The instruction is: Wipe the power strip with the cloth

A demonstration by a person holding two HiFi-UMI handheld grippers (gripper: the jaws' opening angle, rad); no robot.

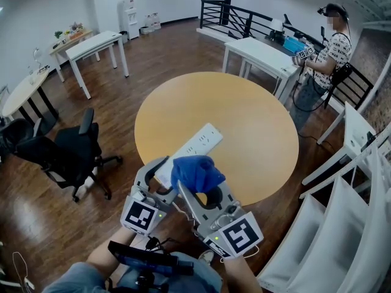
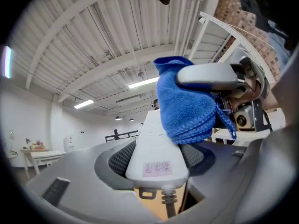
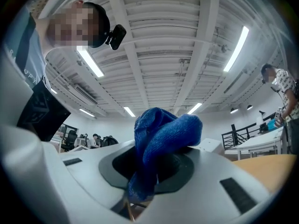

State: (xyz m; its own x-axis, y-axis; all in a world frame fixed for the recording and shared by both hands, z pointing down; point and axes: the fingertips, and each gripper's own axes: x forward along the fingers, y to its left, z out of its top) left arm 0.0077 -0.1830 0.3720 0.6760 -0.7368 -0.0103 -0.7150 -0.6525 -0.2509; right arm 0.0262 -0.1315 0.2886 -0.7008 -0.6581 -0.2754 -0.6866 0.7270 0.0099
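Evidently the left gripper's (image 1: 161,178) jaws clamped the strip's (image 1: 199,141) cord end, holding it tilted above the worktop's (image 1: 250,118) near edge so the right gripper (image 1: 205,184), jaws pinching the cloth (image 1: 195,171), could rub it.

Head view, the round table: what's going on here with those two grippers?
A person holds a gripper in each hand over the round wooden table. The left gripper is clamped on the cord end of a white power strip, holding it angled upward. The right gripper grips a bunched blue cloth, pressed against the strip close to the left gripper. Wiping looks under way or about to start.
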